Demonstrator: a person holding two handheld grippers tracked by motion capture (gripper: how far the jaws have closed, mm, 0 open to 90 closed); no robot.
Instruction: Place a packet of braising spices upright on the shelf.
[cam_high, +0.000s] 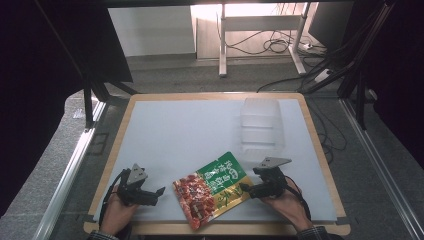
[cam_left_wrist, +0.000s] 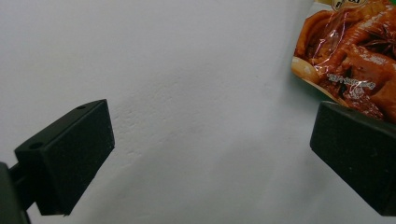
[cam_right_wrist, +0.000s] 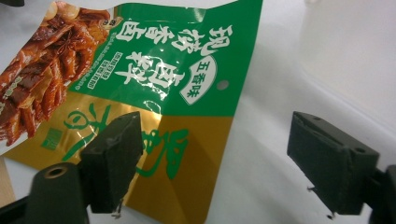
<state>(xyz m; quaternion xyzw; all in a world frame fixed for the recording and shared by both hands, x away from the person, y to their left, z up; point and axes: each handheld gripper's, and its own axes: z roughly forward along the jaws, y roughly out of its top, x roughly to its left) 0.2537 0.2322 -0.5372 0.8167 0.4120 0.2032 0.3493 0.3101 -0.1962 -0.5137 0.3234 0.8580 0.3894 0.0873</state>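
We see the snack pouch (cam_high: 212, 189) flat near the table's (cam_high: 175, 130) front edge – right gripper (cam_high: 243, 188) at its corner, left gripper (cam_high: 162, 191) just beside; both with jaws apart.

Both hands rested low at the near table edge; the left gripper (cam_high: 161, 191) gaped wide, the right gripper (cam_high: 243, 188) stood open.

- Table (cam_high: 320, 145): wooden-edged, topped by a white mat (cam_high: 180, 135).
- Snack packet (cam_high: 212, 189): lies flat on the mat, near front edge.
- Clear plastic container (cam_high: 262, 124): rests on the mat, far right.
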